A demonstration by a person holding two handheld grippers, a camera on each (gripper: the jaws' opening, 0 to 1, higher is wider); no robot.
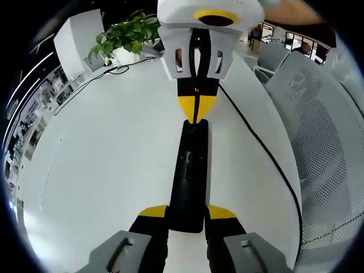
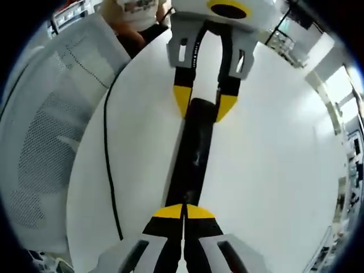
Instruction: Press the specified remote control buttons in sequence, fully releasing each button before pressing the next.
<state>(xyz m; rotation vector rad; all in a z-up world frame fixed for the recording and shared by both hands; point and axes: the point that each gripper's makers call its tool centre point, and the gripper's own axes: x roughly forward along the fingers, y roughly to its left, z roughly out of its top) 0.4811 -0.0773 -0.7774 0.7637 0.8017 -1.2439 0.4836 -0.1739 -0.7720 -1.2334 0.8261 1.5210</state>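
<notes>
Progress looks to be mid-sequence, though we cannot read which buttons are done or left: our left gripper (image 1: 186, 215) clamps the near end of the long black plastic remote control (image 1: 190, 170) flat on the white round table (image 1: 102, 170). Toward twelve o'clock in the left gripper view, our right gripper (image 2: 185, 211), jaws closed together, bears its yellow tips on the remote's far end, seemingly pressing a button.

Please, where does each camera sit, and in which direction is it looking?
Left gripper view: rides on the left hand-held gripper, looking along the black remote control clamped between its jaws, toward the right hand-held gripper.
Right gripper view: rides on the right hand-held gripper, jaws shut, facing back.
Shared: remote, white table, black cable.
</notes>
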